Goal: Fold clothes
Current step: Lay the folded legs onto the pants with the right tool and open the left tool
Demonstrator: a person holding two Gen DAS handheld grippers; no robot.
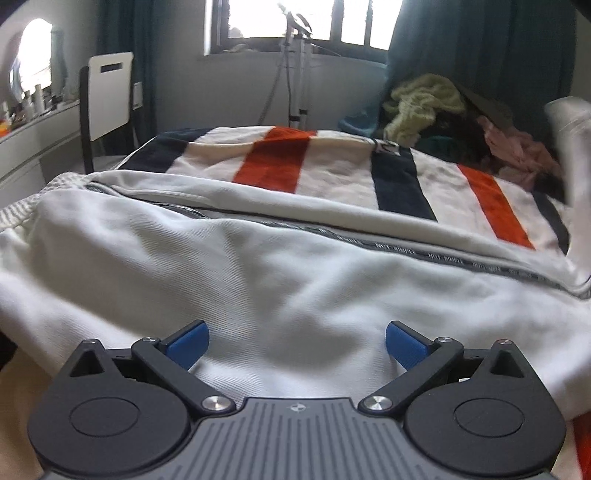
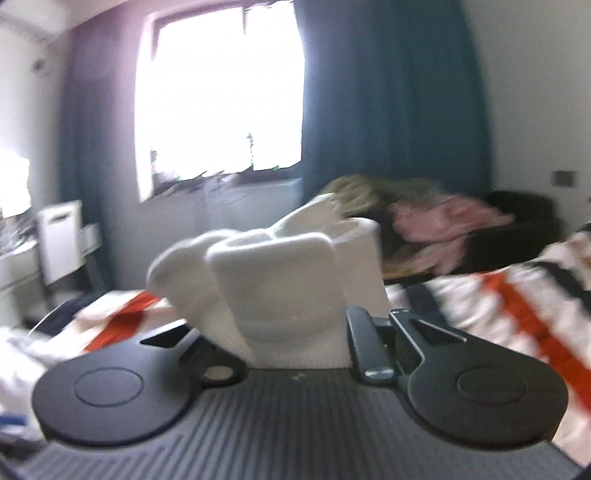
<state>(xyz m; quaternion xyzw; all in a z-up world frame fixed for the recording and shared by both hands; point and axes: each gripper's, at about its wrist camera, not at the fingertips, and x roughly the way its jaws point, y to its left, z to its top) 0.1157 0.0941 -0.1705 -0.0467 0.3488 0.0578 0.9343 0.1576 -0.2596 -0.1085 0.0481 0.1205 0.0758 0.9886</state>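
A white zip-up sweatshirt (image 1: 258, 266) lies spread across the striped bed cover (image 1: 273, 162), its grey zipper band (image 1: 443, 258) running to the right. My left gripper (image 1: 297, 345) is open just above the garment's near part, blue pads (image 1: 188, 343) wide apart and empty. My right gripper (image 2: 291, 332) is shut on a white part of the garment (image 2: 280, 280), lifted above the bed; the cloth hides the fingertips. That raised white cloth also shows blurred at the right edge of the left wrist view (image 1: 569, 147).
A pile of other clothes, yellow-green (image 1: 424, 103) and pink (image 1: 517, 151), sits at the bed's far right corner, also in the right wrist view (image 2: 443, 221). A white-backed chair (image 1: 107, 96) and a dresser (image 1: 33, 147) stand at left. A window (image 1: 295, 18), dark curtains (image 1: 480, 48) and a stand (image 1: 295, 74) are behind.
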